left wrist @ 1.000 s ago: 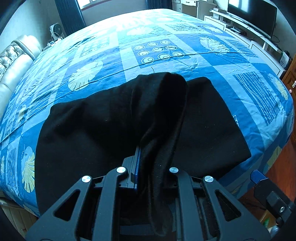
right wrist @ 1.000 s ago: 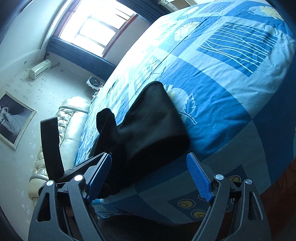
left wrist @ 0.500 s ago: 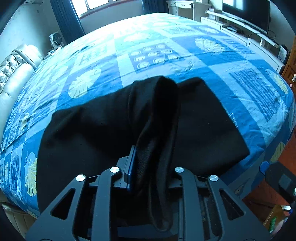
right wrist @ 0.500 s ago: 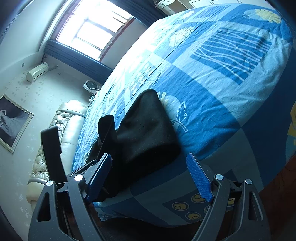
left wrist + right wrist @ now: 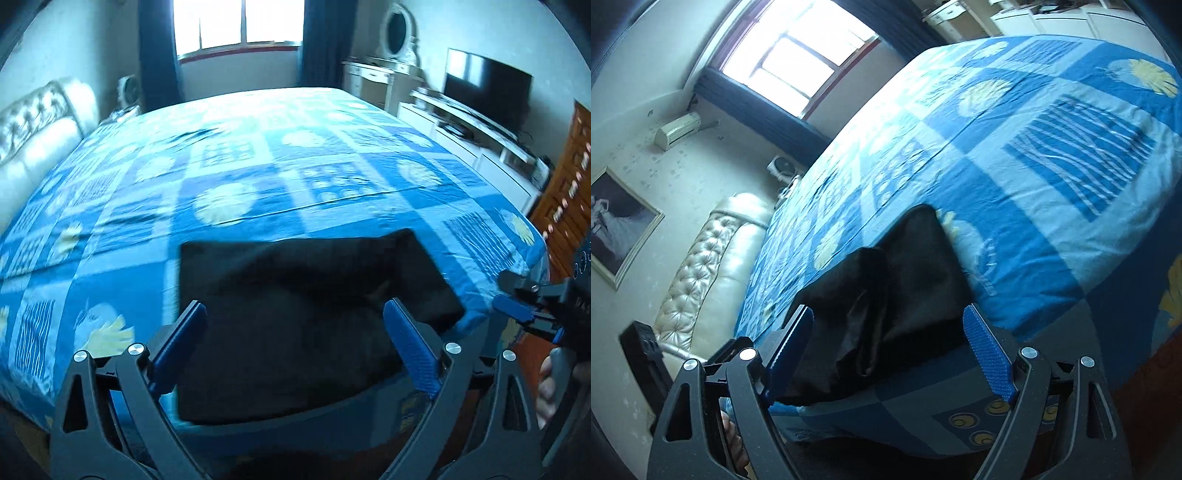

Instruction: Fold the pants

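Blue patterned bed (image 5: 295,155) filling the room from the window down to the near edge, with the black pants (image 5: 303,317) lying folded into a compact rectangle at that near edge, right-hand end close to the corner of the mattress. Seen from the right wrist view, pants (image 5: 897,295) lumpy on top, one fold standing up as a ridge, not flat. Left gripper (image 5: 295,347) above the near side of the bundle, jaws opening wide, no cloth between the blue pads, nothing held. Right gripper (image 5: 890,350) likewise spread apart and empty, hanging just off the bed edge in front of the bundle's end. Best handling for this release step, by judgement: lift both tools clear without snagging the top layer, then check the stack for the raised ridge. Press or smooth that ridge down and square the edges. Watch the overhang at the mattress edge, where a soft bundle could slide off.
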The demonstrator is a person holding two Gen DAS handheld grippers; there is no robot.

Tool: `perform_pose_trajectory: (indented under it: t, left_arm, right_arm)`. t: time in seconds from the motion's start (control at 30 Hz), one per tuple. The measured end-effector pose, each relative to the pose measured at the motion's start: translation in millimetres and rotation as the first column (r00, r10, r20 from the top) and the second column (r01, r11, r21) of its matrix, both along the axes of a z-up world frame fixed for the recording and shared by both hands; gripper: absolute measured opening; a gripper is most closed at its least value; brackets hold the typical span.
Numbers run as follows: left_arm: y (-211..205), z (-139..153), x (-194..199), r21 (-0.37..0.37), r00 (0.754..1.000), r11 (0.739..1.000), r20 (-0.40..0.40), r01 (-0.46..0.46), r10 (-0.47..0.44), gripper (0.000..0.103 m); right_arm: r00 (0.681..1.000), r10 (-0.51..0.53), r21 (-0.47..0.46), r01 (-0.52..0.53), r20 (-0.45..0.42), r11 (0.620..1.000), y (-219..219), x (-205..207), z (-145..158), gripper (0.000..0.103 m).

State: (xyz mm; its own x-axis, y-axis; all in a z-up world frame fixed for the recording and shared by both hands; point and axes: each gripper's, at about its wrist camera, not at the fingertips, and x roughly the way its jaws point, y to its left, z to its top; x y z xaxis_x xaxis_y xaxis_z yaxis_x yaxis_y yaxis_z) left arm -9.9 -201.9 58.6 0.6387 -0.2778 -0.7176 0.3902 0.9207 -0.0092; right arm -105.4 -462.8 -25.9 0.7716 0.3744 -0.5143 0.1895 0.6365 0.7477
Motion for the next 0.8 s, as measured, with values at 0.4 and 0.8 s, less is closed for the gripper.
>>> perform_pose_trajectory:
  t: [0.4, 0.8]
  left_arm:
    - [146, -44, 22, 0.031, 0.96, 0.967, -0.112, -0.255, 0.257, 0.096]
    - [166, -64, 22, -0.075, 0.944, 0.959, -0.212, -0.273, 0.252, 0.096]
  right_arm:
    - [0.959, 0.225, 0.108, -0.209, -0.171, 0.972, 51, 100, -43, 0.082]
    - [0.962, 0.249, -0.055, -0.256, -0.112, 0.965, 74, 106, -7, 0.013]
